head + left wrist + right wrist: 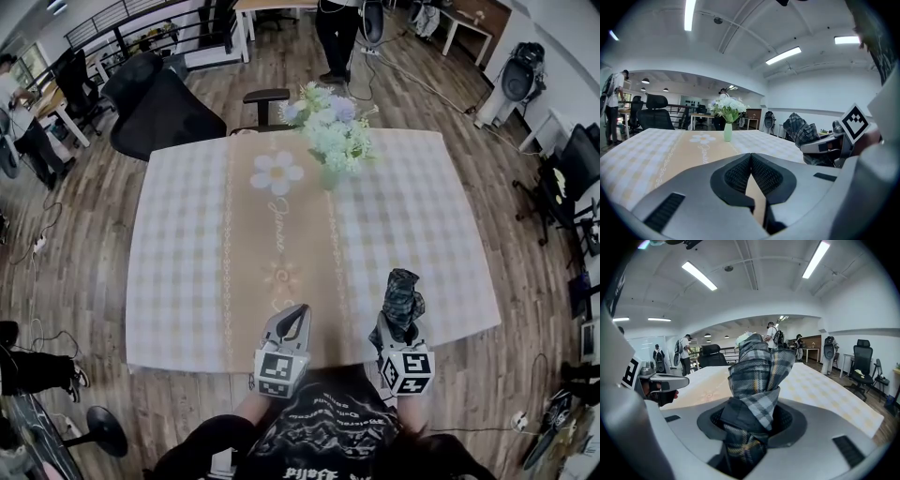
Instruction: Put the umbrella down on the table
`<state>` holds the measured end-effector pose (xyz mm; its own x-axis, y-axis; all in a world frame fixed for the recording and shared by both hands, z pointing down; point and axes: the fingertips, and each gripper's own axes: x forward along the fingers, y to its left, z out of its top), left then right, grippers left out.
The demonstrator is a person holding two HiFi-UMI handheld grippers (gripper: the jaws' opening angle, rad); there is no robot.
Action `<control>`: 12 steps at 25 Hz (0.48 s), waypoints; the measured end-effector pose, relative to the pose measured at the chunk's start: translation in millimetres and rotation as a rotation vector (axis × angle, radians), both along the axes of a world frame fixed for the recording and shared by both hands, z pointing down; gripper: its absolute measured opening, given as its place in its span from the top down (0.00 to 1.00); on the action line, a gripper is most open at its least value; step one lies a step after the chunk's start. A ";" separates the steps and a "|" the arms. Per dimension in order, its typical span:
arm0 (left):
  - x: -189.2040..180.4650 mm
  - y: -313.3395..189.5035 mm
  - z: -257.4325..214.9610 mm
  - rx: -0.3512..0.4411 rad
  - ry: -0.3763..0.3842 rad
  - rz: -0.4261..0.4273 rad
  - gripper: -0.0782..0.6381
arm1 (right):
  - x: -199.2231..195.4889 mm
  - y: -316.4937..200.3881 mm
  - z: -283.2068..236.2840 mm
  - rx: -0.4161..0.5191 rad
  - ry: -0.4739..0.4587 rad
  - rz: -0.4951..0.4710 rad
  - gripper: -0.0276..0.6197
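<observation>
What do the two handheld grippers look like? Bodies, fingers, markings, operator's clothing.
Left gripper and right gripper match: light grey moulded shells tapering towards the tips, with black ribbed pads lining the fingers. Each carries a white cube printed with black square markers at its rear. No cables visible. The person wears a black top with pale print.

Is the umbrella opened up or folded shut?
Folded shut: the plaid umbrella is a tightly wrapped bundle, with no canopy spread, gripped in the right tool.

left tool [298, 310] closed, right tool [400, 325] gripping umbrella [403, 291]
</observation>
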<state>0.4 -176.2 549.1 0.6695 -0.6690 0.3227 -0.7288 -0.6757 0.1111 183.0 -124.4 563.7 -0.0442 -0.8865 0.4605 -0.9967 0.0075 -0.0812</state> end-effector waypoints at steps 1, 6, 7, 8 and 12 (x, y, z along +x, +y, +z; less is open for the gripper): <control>1.3 -1.9 1.0 0.000 0.000 -0.006 0.86 | 3.9 -5.1 -1.5 0.004 0.005 -0.003 0.67; 9.9 -6.9 -3.9 -0.007 -0.004 -0.035 0.87 | 29.2 -26.4 -13.3 -0.004 0.028 -0.013 0.67; 11.7 -8.2 -5.0 -0.009 -0.007 -0.041 0.87 | 35.4 -31.1 -15.4 -0.008 0.032 -0.013 0.67; 13.7 -10.3 -6.4 -0.009 -0.010 -0.048 0.87 | 42.1 -36.4 -17.4 -0.012 0.037 -0.013 0.67; 19.7 -15.7 -14.5 0.000 -0.012 -0.080 0.87 | 69.0 -55.3 -17.1 -0.048 0.045 -0.018 0.67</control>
<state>20.1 -191.9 534.6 0.6101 -0.7203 0.3302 -0.7816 -0.6153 0.1020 252.0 -179.7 546.6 -0.0385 -0.8628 0.5041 -0.9990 0.0229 -0.0371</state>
